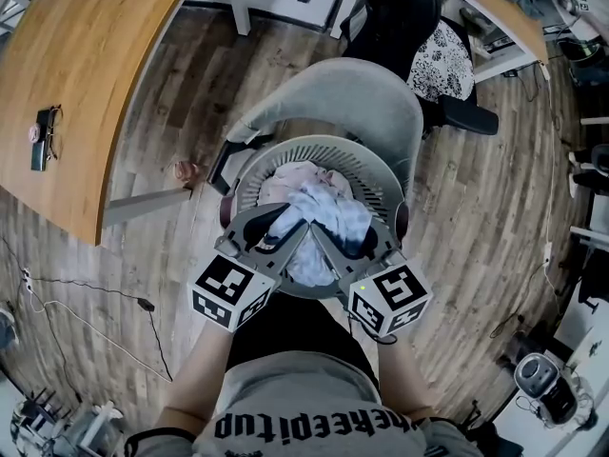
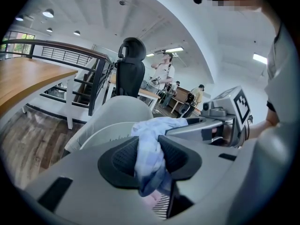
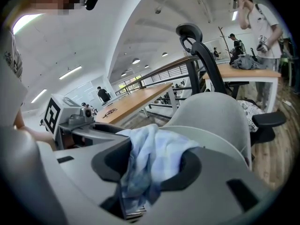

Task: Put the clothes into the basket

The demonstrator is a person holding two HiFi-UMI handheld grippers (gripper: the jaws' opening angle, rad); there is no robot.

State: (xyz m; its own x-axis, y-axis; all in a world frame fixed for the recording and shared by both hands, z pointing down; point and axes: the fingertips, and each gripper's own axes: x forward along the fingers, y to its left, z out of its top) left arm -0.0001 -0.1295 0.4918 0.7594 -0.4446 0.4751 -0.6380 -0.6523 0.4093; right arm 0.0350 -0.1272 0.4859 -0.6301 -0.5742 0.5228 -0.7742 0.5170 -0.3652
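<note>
Two grippers clamp one pale blue checked cloth (image 1: 328, 212) between them, inside the rim of a white slatted basket (image 1: 314, 149). The left gripper (image 2: 149, 154) has its dark pads pressed on a narrow bunch of the fabric, which hangs in a tail below the jaws. The right gripper (image 3: 152, 161) stands somewhat wider, its jaws filled by a thicker fold that spills over the right-hand pad. The two tools meet tip to tip in a V over the near half of the basket, and each carries one marker cube at its rear. A second garment, pink (image 1: 284, 181), lies in the basket under and behind the cloth; whether the two touch cannot be told. The one basket sits on the seat of a grey chair (image 1: 352, 93), whose curved back rises close behind its far rim, with an armrest just beside it on each side. The person stands at the near rim, forearms reaching in from below. Wooden floor (image 1: 190, 93) lies open to the left and right of the chair. A wooden desk (image 1: 86, 74) runs well apart on the left, a black chair (image 1: 400, 17) stands behind, and a thin cable (image 1: 95, 322) trails across the boards at lower left.
</note>
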